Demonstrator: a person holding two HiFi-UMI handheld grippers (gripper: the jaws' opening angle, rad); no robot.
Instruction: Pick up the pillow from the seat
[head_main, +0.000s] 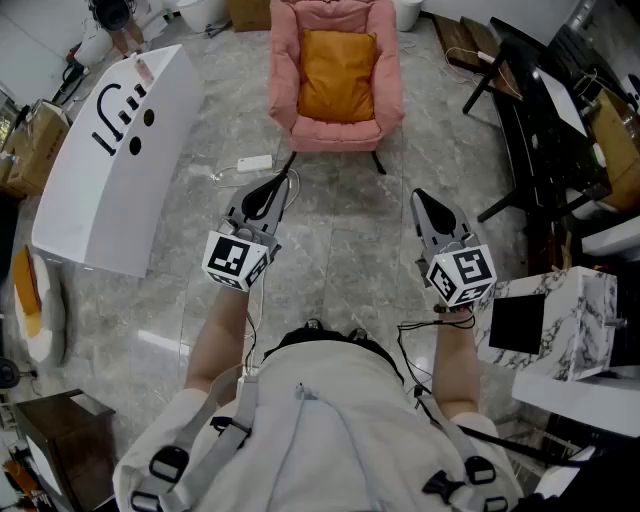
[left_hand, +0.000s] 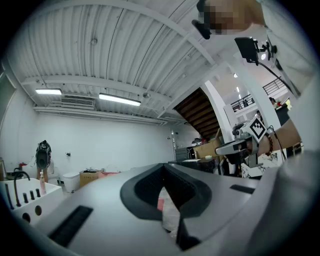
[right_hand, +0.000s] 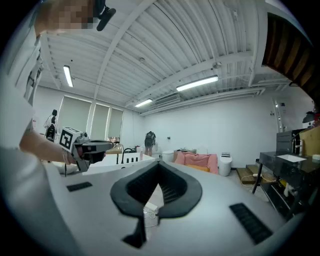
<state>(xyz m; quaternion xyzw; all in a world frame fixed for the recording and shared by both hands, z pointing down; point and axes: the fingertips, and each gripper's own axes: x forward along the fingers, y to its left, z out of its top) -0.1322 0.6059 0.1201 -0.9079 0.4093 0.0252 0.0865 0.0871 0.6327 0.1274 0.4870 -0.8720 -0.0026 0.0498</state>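
The person wears a white short-sleeved top (head_main: 330, 420) crossed by grey harness straps (head_main: 225, 430) with black buckles (head_main: 168, 465). The left gripper (head_main: 268, 188) and right gripper (head_main: 424, 200) are grey and taper to a point, with black ribbed pads (right_hand: 176, 186) inside. Each carries 1 white cube (head_main: 236, 260) printed with black square markers. Thin cables (head_main: 404, 345) run along both forearms.

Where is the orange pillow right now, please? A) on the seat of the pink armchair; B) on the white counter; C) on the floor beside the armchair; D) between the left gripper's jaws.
A: the orange pillow rests on the seat of the pink armchair, against its backrest.
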